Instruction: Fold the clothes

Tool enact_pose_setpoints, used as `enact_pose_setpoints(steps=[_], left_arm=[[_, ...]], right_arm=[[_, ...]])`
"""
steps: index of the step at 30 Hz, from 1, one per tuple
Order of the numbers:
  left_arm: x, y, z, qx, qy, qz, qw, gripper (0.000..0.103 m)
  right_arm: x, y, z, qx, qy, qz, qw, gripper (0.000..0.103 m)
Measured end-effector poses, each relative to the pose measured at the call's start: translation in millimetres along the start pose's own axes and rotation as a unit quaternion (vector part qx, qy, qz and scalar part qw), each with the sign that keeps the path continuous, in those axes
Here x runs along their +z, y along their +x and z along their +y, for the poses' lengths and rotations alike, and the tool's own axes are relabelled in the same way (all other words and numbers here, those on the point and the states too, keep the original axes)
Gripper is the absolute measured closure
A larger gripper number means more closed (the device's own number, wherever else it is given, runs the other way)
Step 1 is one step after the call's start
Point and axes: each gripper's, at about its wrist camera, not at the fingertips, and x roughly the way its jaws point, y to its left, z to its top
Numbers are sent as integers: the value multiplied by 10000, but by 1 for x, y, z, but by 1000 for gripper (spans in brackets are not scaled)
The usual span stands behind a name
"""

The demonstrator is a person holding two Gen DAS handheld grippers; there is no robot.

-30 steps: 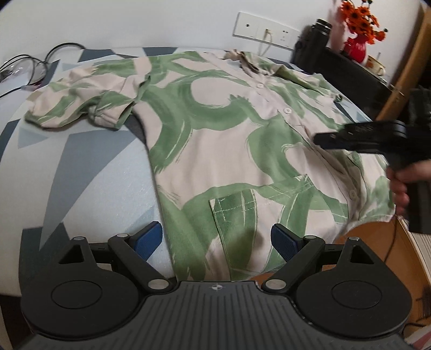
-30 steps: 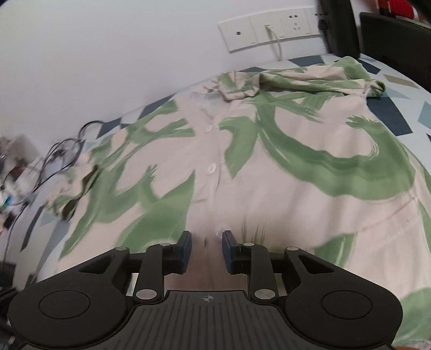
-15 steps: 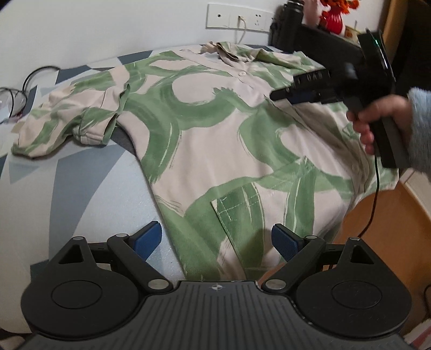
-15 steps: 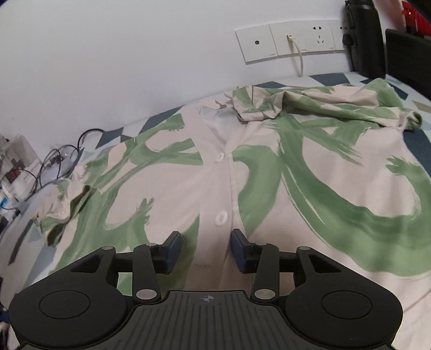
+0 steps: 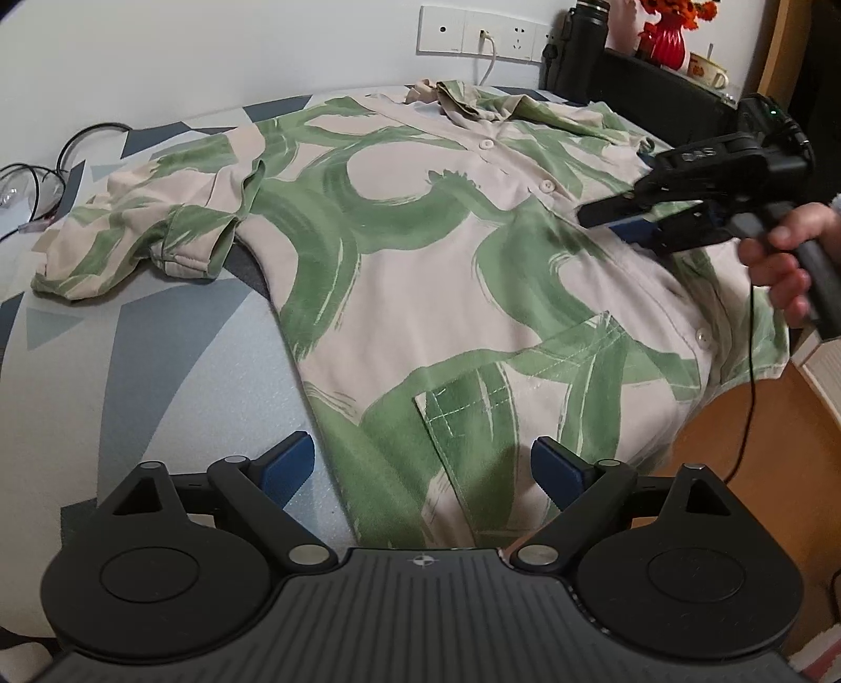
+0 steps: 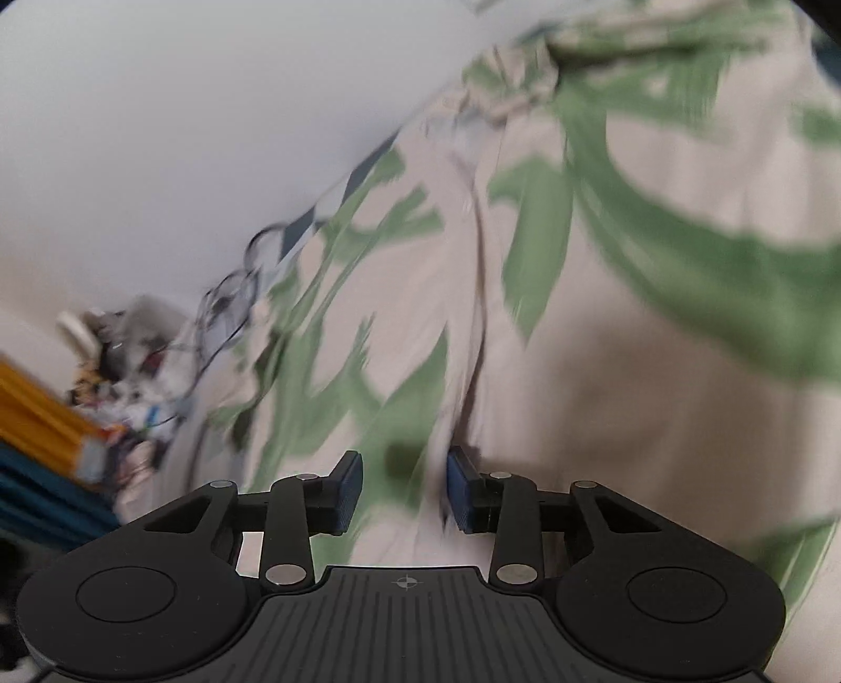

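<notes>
A beige shirt with green brush strokes lies front up on the bed, buttoned, collar toward the wall. Its one sleeve is crumpled at the left and its hem hangs over the near edge. My left gripper is open just above the hem by the chest pocket, holding nothing. My right gripper, held in a hand, hovers over the button placket on the right. In the blurred, tilted right wrist view that gripper is open over the shirt.
Wall sockets with a plugged cable sit behind the bed. A black bottle, red vase and mug stand on a dark shelf at back right. Cables lie at the left; wooden floor shows at the right.
The right gripper has tilted, dropped closer to the placket, and its view has gone blurred. Its jaws stand a little wider. The left gripper has stayed open while its view turned somewhat left.
</notes>
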Motion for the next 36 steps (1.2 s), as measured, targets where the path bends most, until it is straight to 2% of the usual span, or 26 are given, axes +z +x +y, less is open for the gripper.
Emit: enact_pose_setpoints(steps=[3, 5, 6, 7, 8, 10, 12, 15, 17, 19, 23, 25, 26, 27, 28, 30, 33, 36], left_arm=[[0, 0, -1, 26, -1, 9, 10000, 11], [1, 1, 1, 8, -56, 7, 10000, 11], [1, 1, 1, 1, -80, 8, 10000, 11], [1, 1, 1, -2, -90, 11, 10000, 11], [1, 1, 1, 4, -79, 17, 10000, 11], [1, 2, 1, 15, -50, 28, 10000, 10], [1, 2, 0, 29, 3, 27, 10000, 10], [0, 2, -1, 54, 84, 45, 9999, 10], [-1, 3, -2, 70, 153, 71, 9998, 9], [0, 3, -3, 75, 210, 95, 9997, 9], [6, -1, -1, -6, 95, 60, 9999, 9], [13, -6, -1, -95, 5, -98, 9999, 9], [18, -8, -2, -117, 29, -202, 9997, 9], [23, -8, -4, -99, 53, -276, 9996, 9], [29, -7, -5, -49, 50, -309, 9995, 9], [42, 2, -8, 131, -102, -220, 9996, 9], [56, 13, -15, 478, -257, -125, 9984, 9], [64, 23, -34, 680, 137, -110, 9975, 9]], right_arm=[[-14, -4, -9, 401, 348, 390, 9978, 69], [-22, -10, -13, 516, 463, 437, 9966, 70], [-25, -13, -14, 508, 512, 391, 9966, 77], [-27, -18, -12, 477, 483, 256, 9974, 94], [-30, -23, -9, 430, 405, 63, 9982, 99], [-35, -34, -1, 320, 207, -322, 9988, 100], [-42, -44, 14, 6, -152, -655, 9977, 100], [-55, -55, 29, -861, -633, -1067, 9885, 100], [-64, -62, 27, -1480, -627, -1270, 9788, 96], [-74, -69, 24, -2022, -616, -1397, 9674, 89], [-93, -72, 29, -2537, -654, -1597, 9518, 79], [-101, -77, 36, -2675, -499, -1761, 9460, 51], [-106, -80, 40, -2740, -406, -1846, 9430, 44], [-111, -82, 45, -2923, -296, -1949, 9358, 28], [-116, -87, 49, -3074, -213, -2019, 9297, 18], [-127, -99, 56, -3244, -98, -2102, 9222, 10], [-143, -118, 66, -3495, 75, -2225, 9101, 7], [-159, -136, 75, -3742, 248, -2344, 8969, 1]])
